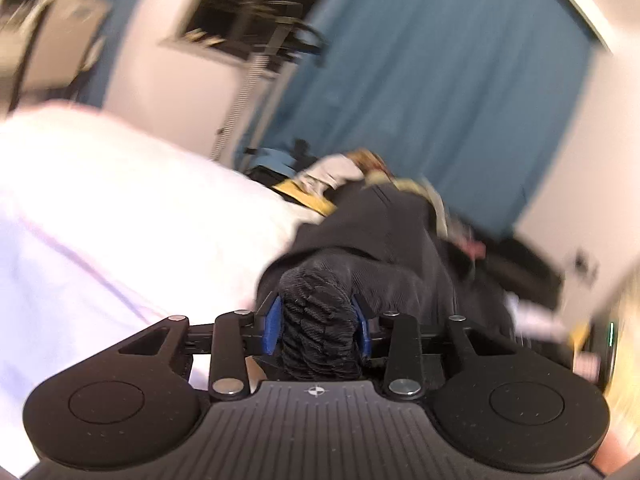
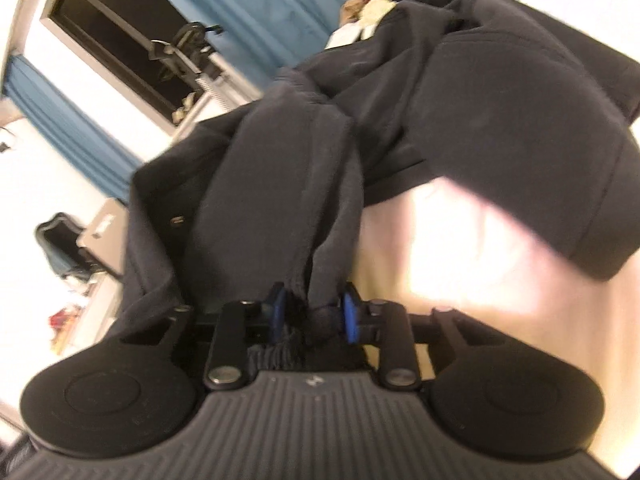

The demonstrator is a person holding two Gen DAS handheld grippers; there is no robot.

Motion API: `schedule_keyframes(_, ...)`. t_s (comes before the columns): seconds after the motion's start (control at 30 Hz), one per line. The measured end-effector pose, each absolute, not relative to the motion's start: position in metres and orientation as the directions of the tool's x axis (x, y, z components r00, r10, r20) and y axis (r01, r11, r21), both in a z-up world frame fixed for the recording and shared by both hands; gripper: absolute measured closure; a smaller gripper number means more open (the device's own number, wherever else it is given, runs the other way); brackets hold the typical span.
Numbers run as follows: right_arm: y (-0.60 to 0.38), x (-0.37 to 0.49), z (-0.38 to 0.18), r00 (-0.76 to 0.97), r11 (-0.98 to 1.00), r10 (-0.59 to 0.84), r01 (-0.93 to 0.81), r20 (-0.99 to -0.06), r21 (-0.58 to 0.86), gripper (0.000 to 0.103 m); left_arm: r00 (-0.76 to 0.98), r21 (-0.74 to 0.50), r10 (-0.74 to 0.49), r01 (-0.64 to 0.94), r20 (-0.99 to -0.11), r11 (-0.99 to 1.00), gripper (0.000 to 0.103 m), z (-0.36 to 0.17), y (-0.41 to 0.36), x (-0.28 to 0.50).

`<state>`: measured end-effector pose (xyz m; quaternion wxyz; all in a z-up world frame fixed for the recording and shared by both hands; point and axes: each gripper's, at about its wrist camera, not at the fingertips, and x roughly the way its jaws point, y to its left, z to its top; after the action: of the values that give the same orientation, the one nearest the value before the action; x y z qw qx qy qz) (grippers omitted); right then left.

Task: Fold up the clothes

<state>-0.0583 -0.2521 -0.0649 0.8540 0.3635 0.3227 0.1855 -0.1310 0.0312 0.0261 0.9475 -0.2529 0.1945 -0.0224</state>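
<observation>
Dark grey clothing [image 2: 480, 128], thick and sweatshirt-like, sprawls across a pale bed sheet [image 1: 120, 208], and both tools have hold of it. No basket or box shows clearly anywhere; the nearest thing to a heap is a jumble of other garments [image 1: 360, 172] beyond the dark fabric, yellow, cream and patterned bits piled together against a blue curtain [image 1: 440, 80]. What those pieces are I cannot make out, since the left wrist view is smeared with blur and the pile is half hidden behind the dark cloth. A dark window [image 2: 120, 40] with some clamp-like stand in front of it sits between the curtains, also too soft to read. Off toward the right edge of the left view there are dark and light shapes I cannot identify. The left gripper [image 1: 318, 320] has its blue pads [image 1: 273, 322] pressed narrowly onto a ribbed cuff or hem of the dark fabric, which bunches up between the jaws and runs straight away from the tool toward the pile. The right gripper [image 2: 310, 312] is likewise closed to a narrow gap on a gathered fold of the same material, which rises from the jaws and spreads out over the sheet ahead and to the right.
</observation>
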Motion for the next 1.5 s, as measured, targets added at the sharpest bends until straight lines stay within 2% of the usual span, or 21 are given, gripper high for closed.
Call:
schedule_keyframes(0.13,-0.241,-0.077,-0.063,0.660,0.567,0.655,-0.107,-0.368,0.817,0.083,0.935,-0.582,-0.070,-0.156,-0.347,0.798,0.067,0.030,0.073,-0.130)
schedule_keyframes(0.3,-0.204,-0.102,-0.072,0.513,0.517,0.766,-0.135,-0.387,0.845,0.085,0.936,-0.629,-0.042,-0.201,-0.349,0.751,0.070,0.027,0.102,-0.127)
schedule_keyframes(0.37,-0.190,-0.109,-0.075,0.472,0.515,0.787,-0.148,-0.397,0.845,0.085,0.934,-0.636,-0.054,-0.198,-0.354,0.746,0.069,0.027,0.102,-0.131)
schedule_keyframes(0.47,-0.181,-0.112,-0.071,0.480,0.567,0.765,-0.185,-0.430,0.802,0.084,0.927,-0.633,-0.093,-0.173,-0.364,0.754,0.061,0.029,0.093,-0.141)
schedule_keyframes(0.53,-0.183,-0.109,-0.064,0.500,0.607,0.741,-0.214,-0.448,0.766,0.081,0.920,-0.627,-0.107,-0.167,-0.376,0.761,0.041,0.031,0.085,-0.156)
schedule_keyframes(0.6,-0.191,-0.109,-0.061,0.513,0.611,0.731,-0.198,-0.450,0.767,0.076,0.914,-0.634,-0.121,-0.169,-0.388,0.755,0.028,0.031,0.078,-0.170)
schedule_keyframes(0.73,-0.214,-0.111,-0.055,0.554,0.590,0.716,-0.155,-0.424,0.792,0.059,0.887,-0.617,-0.151,-0.172,-0.436,0.768,0.020,0.027,0.058,-0.188)
schedule_keyframes(0.8,-0.223,-0.109,-0.047,0.585,0.578,0.703,-0.140,-0.403,0.804,0.056,0.875,-0.606,-0.145,-0.192,-0.462,0.772,0.020,0.024,0.048,-0.187)
schedule_keyframes(0.93,-0.234,-0.108,-0.030,0.644,0.590,0.668,-0.156,-0.371,0.792,0.038,0.847,-0.590,-0.126,-0.245,-0.516,0.769,0.020,0.014,0.048,-0.183)
schedule_keyframes(1.07,-0.228,-0.099,-0.023,0.606,0.486,0.742,-0.191,-0.287,0.853,0.038,0.840,-0.569,-0.053,-0.318,-0.540,0.758,0.020,0.007,0.059,-0.183)
schedule_keyframes(1.17,-0.204,-0.081,-0.022,0.516,0.407,0.819,-0.209,-0.253,0.889,0.031,0.832,-0.555,-0.019,-0.352,-0.554,0.753,0.020,0.002,0.065,-0.185)
schedule_keyframes(1.27,-0.171,-0.056,-0.028,0.400,0.375,0.875,-0.201,-0.273,0.905,0.030,0.821,-0.545,-0.017,-0.364,-0.571,0.755,0.020,-0.002,0.069,-0.185)
schedule_keyframes(1.4,-0.136,-0.025,-0.034,0.332,0.436,0.874,-0.215,-0.354,0.874,0.028,0.813,-0.530,-0.027,-0.354,-0.582,0.770,0.020,-0.005,0.067,-0.186)
schedule_keyframes(1.5,-0.119,-0.009,-0.031,0.312,0.410,0.892,-0.250,-0.328,0.877,0.030,0.805,-0.514,-0.051,-0.328,-0.591,0.793,0.018,-0.008,0.061,-0.181)
